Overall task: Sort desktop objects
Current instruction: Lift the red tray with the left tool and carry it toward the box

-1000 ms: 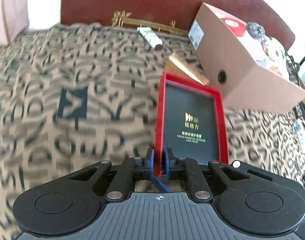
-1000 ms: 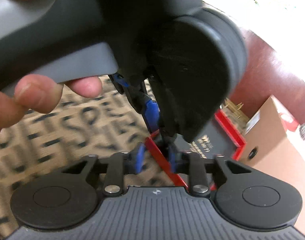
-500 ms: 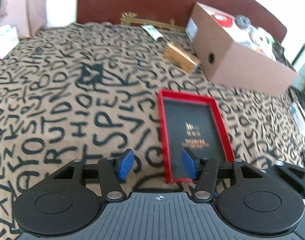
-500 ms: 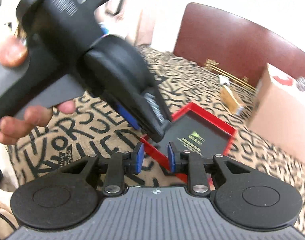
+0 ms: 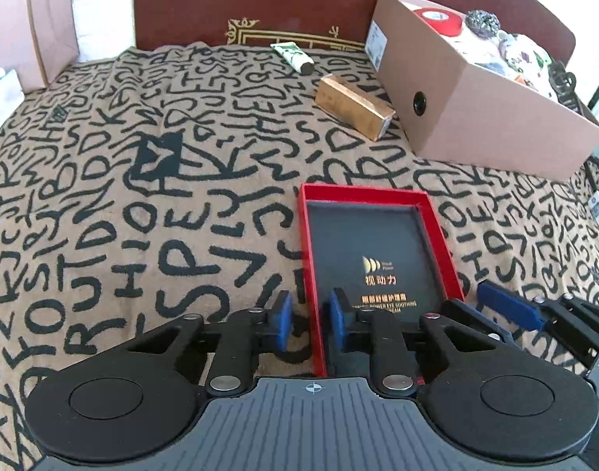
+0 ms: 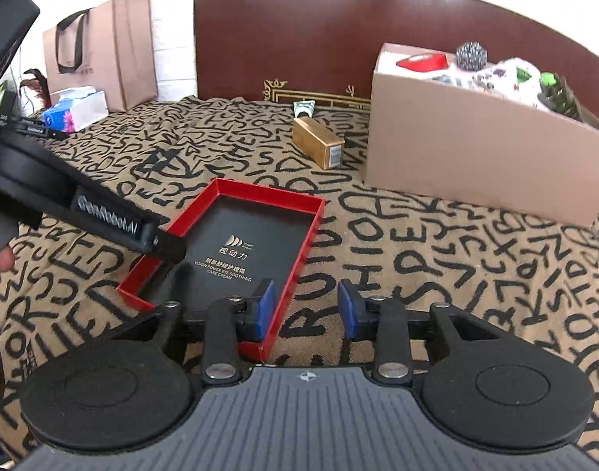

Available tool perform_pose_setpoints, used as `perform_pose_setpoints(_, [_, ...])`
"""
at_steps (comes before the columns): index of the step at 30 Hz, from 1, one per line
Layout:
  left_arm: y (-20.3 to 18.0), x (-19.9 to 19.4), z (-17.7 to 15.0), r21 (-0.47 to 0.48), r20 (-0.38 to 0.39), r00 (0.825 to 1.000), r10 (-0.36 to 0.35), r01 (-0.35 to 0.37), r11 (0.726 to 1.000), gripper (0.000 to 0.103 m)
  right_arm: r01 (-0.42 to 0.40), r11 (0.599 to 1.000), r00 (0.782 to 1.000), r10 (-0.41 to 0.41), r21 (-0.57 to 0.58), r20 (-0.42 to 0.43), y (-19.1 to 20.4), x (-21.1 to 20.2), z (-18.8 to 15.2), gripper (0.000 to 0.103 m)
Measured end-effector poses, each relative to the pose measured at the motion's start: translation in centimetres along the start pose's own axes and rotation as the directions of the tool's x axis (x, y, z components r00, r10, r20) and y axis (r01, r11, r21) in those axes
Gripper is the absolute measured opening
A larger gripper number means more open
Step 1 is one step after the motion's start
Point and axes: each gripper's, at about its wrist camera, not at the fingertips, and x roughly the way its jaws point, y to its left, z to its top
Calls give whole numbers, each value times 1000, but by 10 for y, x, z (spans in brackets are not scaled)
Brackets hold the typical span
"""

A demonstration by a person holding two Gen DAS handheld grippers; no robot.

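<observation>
Fingers of left gripper [image 5: 310, 324] released, now re-closing around red tray [image 5: 362, 190] rim, gap remains; right gripper [image 6: 307, 308] open astride other wall; regrasp pending.

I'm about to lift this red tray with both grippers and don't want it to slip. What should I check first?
1. Left gripper clamped on the red tray: not ok. It straddles one side wall, but a gap shows.
2. Right gripper clamped: not ok. Its jaws have just been opening and straddle the opposite wall without pressing.
3. Tray flat on the cloth: ok.
4. Tray free of loose items: ok.
5. Gold box apart from the tray: ok.
6. Room in the cardboard box: cannot tell.
</observation>
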Motion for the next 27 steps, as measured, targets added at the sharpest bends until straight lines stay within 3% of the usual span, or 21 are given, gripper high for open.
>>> perform_pose_setpoints(4, [-2,2,3,-7,-2,1000,-1,1,1000,6,-2,999,1000,3,34,-15,0,11,1,19])
perform_pose_setpoints(6, [-1,3,4,-12,-5,1000,-8,8,1000,33,2,998,1000,-1,59,-18,-3,16,4,17])
perform_pose_setpoints(7, [-1,4,4,-22,-2,1000,-9,9,1000,34,6,998,1000,-5,67,-20,-3,18,5,17])
perform_pose_setpoints(10, [-1,5,5,-27,1,1000,-11,11,1000,34,15,997,1000,-13,77,-23,-5,19,5,17])
perform_pose_setpoints(11, [-2,6,6,-24,-1,1000,-10,10,1000,13,18,996,1000,-16,82,-24,-5,20,6,17])
perform_pose_setpoints(12, [-3,6,6,-19,-3,1000,-11,11,1000,8,20,996,1000,-18,89,-24,-5,20,7,17])
perform_pose_setpoints(17, [-1,7,7,-31,-1,1000,-13,13,999,12,16,993,1000,-13,118,-24,-9,23,8,17])
perform_pose_setpoints(18, [-2,7,7,-27,3,1000,-13,13,1000,32,18,993,1000,-15,121,-24,-10,24,9,17])
perform_pose_setpoints(21, [-4,9,6,-22,15,1000,-7,7,1000,31,24,992,999,-21,124,-25,-9,25,10,17])
perform_pose_setpoints(23, [-6,9,6,-10,14,1000,-3,3,1000,11,29,992,999,-27,120,-25,-7,26,10,17])
perform_pose_setpoints(24, [-7,8,6,0,13,1000,2,-2,1000,10,32,993,999,-29,113,-26,-6,27,10,15])
perform_pose_setpoints(25, [-8,8,6,6,11,1000,3,-3,1000,10,25,993,999,-22,111,-27,-5,27,10,6])
perform_pose_setpoints(26, [-8,8,6,7,11,1000,2,-2,1000,10,25,993,999,-22,112,-29,-5,25,10,6])
perform_pose_setpoints(27, [-8,8,5,7,14,1000,2,-2,1000,27,30,994,999,-27,105,-29,-3,25,10,6])
